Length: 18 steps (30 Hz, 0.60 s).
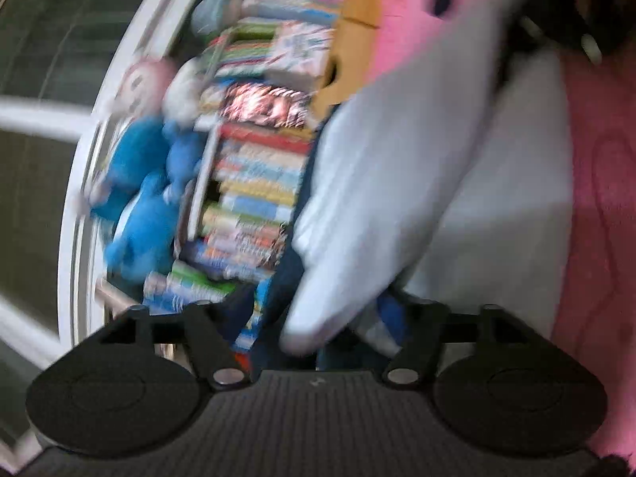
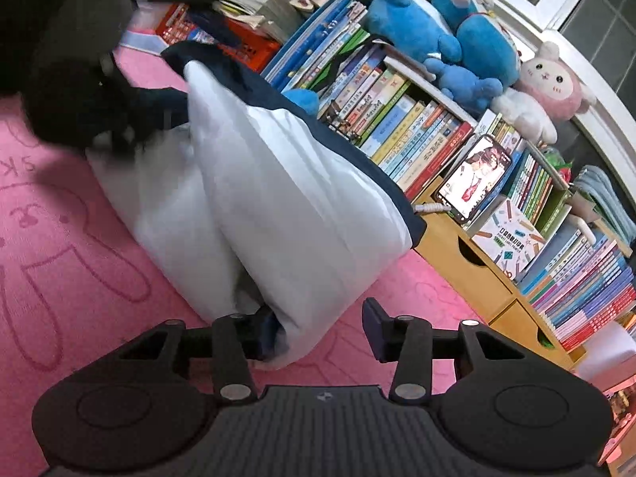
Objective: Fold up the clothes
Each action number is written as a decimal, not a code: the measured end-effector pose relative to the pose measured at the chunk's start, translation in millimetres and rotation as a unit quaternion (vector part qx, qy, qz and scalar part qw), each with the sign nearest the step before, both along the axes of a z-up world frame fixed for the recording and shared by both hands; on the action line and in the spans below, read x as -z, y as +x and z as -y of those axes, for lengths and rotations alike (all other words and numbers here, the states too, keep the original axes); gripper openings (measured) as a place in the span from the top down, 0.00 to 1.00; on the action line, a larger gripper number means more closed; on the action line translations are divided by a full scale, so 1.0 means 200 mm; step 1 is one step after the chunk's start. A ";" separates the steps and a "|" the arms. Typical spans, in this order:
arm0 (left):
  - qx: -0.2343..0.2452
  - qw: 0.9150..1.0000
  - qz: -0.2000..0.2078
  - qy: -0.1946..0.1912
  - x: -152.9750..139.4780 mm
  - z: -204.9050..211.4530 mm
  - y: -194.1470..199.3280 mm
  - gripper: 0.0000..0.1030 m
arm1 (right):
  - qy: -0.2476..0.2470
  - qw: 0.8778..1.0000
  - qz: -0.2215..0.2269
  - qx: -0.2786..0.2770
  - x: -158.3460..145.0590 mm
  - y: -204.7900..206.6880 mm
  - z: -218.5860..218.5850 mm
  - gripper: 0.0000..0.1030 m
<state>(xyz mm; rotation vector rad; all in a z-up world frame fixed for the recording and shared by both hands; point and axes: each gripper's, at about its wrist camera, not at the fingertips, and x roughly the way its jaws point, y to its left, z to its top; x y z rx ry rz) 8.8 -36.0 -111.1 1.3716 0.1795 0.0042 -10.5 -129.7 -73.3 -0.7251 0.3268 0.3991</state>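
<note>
A white garment with navy trim (image 2: 278, 198) lies bunched on the pink mat (image 2: 79, 278), one fold raised like a tent. My right gripper (image 2: 320, 332) stands open at its near corner: the cloth rests against the left finger (image 2: 264, 336), while the right finger (image 2: 375, 330) is apart from it. The left wrist view is blurred. There the white garment (image 1: 397, 167) droops between the jaws of my left gripper (image 1: 318, 314), and a gap shows beside the left finger, so it is open. The left gripper shows as a black blur (image 2: 79, 111) at the garment's far end.
A low bookshelf packed with books (image 2: 417, 131) runs along the mat's edge, with blue plush toys (image 2: 437, 31) and a pink one (image 2: 552, 83) on top. A lit phone (image 2: 473, 179) leans on a wooden drawer box (image 2: 469, 270). A white window frame (image 1: 79, 198) stands behind the shelf.
</note>
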 end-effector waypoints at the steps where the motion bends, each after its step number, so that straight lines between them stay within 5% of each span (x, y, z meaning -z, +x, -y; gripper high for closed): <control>1: -0.002 1.000 -0.010 0.010 0.01 0.01 0.03 0.66 | 0.000 1.000 -0.001 0.000 0.00 0.00 0.00 0.57; 2: -0.006 1.000 -0.009 0.000 -0.01 0.01 0.03 0.87 | 0.001 1.000 -0.003 0.001 0.00 0.00 0.00 0.57; 3: -0.010 1.000 -0.008 -0.009 -0.04 0.00 0.03 0.91 | 0.003 1.000 -0.005 0.001 0.00 0.01 0.00 0.57; 10: -0.013 0.996 0.006 -0.085 -0.30 -0.08 -0.19 0.91 | 0.051 0.998 -0.033 -0.002 -0.05 0.02 0.06 0.54; 13: -0.026 0.994 -0.021 -0.105 -0.23 -0.13 -0.30 0.91 | 0.085 0.995 -0.059 0.003 -0.08 0.04 0.10 0.48; 18: -0.058 0.993 -0.064 -0.080 -0.02 -0.21 -0.31 0.91 | 0.129 0.985 -0.111 0.014 -0.10 0.10 0.16 0.44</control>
